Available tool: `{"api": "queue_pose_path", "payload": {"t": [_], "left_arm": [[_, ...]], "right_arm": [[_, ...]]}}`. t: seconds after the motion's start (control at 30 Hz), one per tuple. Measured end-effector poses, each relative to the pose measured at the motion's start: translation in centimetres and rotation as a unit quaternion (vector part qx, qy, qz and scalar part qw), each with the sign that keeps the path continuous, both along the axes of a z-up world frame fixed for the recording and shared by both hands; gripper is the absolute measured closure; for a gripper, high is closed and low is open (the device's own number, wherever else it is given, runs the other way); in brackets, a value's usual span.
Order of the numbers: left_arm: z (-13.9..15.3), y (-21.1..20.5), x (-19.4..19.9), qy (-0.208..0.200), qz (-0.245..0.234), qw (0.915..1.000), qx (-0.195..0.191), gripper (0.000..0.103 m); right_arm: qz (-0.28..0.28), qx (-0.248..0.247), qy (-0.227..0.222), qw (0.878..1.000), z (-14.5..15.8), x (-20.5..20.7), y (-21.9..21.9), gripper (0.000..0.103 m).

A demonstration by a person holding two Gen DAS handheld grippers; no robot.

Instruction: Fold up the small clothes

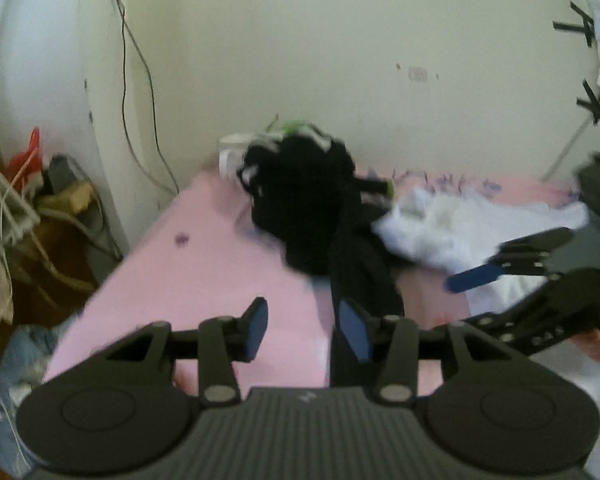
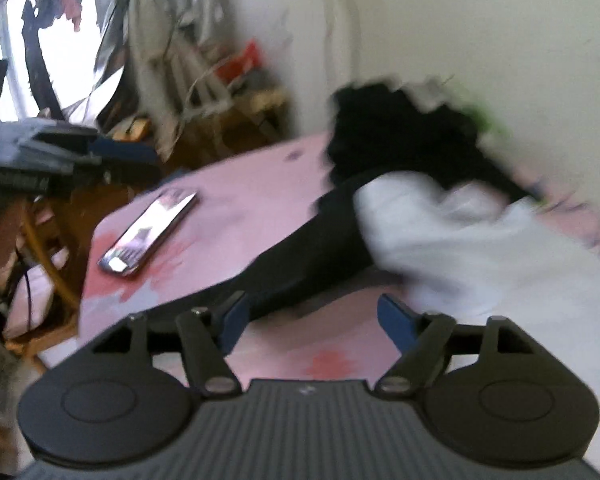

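Step in hand: choosing and reaching for a garment; nothing is folded yet, and both views are blurred.
Left tool [image 1: 303, 330]: jaws apart, nothing clamped. A black strip of cloth [image 1: 360, 276] runs up to and past its right pad [image 1: 354, 330]; whether cloth and pad touch cannot be told through the blur.
Right tool [image 2: 315, 322]: jaws spread wide and empty, poised above the near part of the tabletop [image 2: 240, 184], with the end of the black strip [image 2: 312, 256] just beyond its left pad [image 2: 234, 320].
Right tool seen from the left view [image 1: 496, 270]: held over the right side of the tabletop [image 1: 204, 264], its blue pad close to the white garment.
Black pile [image 1: 300, 204]: heaped at the far edge of the tabletop against the wall, with the strip trailing from it toward the near edge.
White garment [image 1: 452, 228]: crumpled on the right side, its left edge lying over the black strip; in the right view the white garment [image 2: 472, 248] covers much of the right half.
Phone [image 2: 150, 236]: lies flat near the left corner, well apart from the clothes.
Judged progress: at the start; the clothes are tangled and unspread.
Next move calls for: closing one tool on the free end of the black strip and drawing it clear of the white garment, so it can be laid flat on the bare pink area.
Care needed: the overlap means a pull may drag the white garment along; the other tool may have to pin it.
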State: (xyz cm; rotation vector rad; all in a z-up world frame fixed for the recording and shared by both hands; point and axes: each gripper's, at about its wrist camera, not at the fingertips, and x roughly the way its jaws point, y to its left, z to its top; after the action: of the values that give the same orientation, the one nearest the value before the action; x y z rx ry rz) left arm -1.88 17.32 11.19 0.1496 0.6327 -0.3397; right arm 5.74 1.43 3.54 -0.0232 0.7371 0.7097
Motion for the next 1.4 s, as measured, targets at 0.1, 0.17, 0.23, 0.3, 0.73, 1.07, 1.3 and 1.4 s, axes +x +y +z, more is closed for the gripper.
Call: {"api": "queue_pose_path", "payload": {"t": [0.1, 0.17, 0.23, 0.3, 0.73, 1.07, 1.3, 1.4], "left_arm": [[-0.1, 2.2, -2.1, -0.021, 0.016, 0.9996, -0.008, 0.06], [0.4, 4.4, -3.9, -0.036, 0.034, 0.9984, -0.028, 0.054], [0.5, 6.3, -5.8, -0.047, 0.064, 0.9962, -0.035, 0.054], [0.5, 8.3, -6.9, -0.046, 0.105, 0.9927, -0.037, 0.054], [0.4, 9.7, -6.2, -0.054, 0.137, 0.9856, -0.083, 0.058], [1.0, -7.3, 5.1, -0.022, -0.069, 0.9919, -0.104, 0.054], [-3.2, -21.7, 15.4, 0.097, -0.126, 0.9826, -0.095, 0.036], [-6.2, -26.6, 17.1, 0.129, -0.142, 0.9796, -0.059, 0.032]], "right_arm": [[0.001, 0.008, 0.061, 0.998, -1.4, 0.2, 2.7, 0.029], [-0.015, 0.012, 0.062, 0.998, -1.8, 1.0, 3.5, 0.028], [-0.034, 0.023, 0.069, 0.997, -1.6, 1.6, 3.8, 0.032], [-0.057, 0.057, 0.101, 0.992, -1.6, 2.5, 3.3, 0.035], [-0.043, -0.05, -0.137, 0.988, 14.8, -5.3, -3.4, 0.101], [-0.252, -0.23, -0.157, 0.927, 13.8, -7.5, -19.6, 0.101], [-0.28, -0.183, -0.09, 0.938, 8.4, -5.3, -25.1, 0.101], [-0.269, -0.14, -0.082, 0.949, 8.6, -5.4, -26.4, 0.101]]}}
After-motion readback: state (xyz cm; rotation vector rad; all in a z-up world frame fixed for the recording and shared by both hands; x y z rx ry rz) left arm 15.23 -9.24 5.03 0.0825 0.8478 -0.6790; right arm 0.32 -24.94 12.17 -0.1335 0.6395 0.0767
